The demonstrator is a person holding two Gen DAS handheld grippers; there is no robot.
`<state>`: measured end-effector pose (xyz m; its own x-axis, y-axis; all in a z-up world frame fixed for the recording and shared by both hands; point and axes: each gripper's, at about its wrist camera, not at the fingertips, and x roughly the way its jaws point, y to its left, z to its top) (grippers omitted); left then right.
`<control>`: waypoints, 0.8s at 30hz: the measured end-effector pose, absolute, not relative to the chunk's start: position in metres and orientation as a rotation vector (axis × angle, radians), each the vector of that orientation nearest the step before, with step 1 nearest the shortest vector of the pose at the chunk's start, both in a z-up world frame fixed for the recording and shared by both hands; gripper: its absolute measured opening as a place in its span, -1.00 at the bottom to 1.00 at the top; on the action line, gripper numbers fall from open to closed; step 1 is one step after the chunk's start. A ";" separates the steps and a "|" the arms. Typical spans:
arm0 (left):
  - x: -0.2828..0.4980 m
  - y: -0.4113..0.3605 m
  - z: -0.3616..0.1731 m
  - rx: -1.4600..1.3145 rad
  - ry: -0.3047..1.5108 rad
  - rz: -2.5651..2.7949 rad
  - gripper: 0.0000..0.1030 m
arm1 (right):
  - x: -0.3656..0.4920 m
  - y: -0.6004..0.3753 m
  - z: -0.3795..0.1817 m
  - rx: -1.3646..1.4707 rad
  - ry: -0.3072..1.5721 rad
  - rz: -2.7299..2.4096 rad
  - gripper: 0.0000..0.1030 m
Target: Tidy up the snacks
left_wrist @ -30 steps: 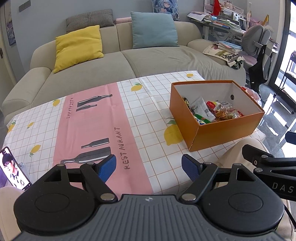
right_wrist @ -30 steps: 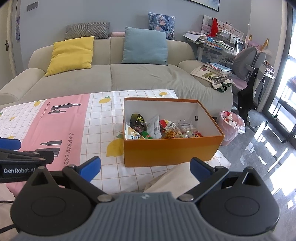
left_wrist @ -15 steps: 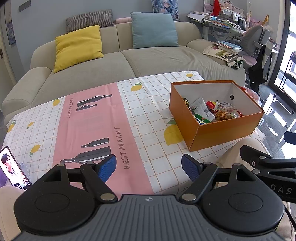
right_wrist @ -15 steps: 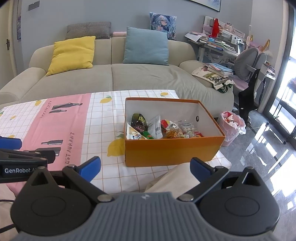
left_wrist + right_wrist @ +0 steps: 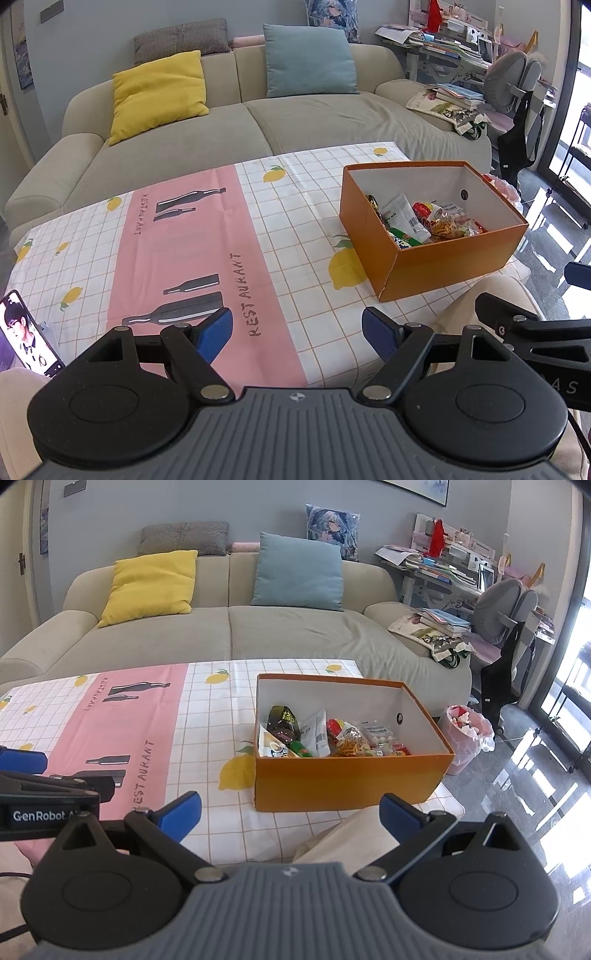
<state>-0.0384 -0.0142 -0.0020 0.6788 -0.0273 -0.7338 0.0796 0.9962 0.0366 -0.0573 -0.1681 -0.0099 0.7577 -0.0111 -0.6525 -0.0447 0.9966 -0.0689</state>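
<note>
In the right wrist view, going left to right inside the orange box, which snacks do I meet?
Dark brown bag → white packet with barcode → red and gold crinkly bag → clear bag of small round sweets.

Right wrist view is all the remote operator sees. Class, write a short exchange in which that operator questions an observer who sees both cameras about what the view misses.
Operator: What sits at the table's near left corner, outside my frame?
Observer: A phone with its screen lit.
Operator: Is the left gripper carrying anything?
Observer: No, it is open, with nothing between its fingers.
</note>
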 end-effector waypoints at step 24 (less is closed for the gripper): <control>-0.041 -0.017 -0.002 0.066 0.819 -0.050 0.79 | -0.057 -0.169 -0.010 -0.091 0.713 0.027 0.94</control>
<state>-0.0408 -0.0167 -0.0017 0.6821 -0.0187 -0.7310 0.0700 0.9968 0.0398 -0.0570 -0.1686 -0.0098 0.7564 -0.0063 -0.6541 -0.0557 0.9957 -0.0741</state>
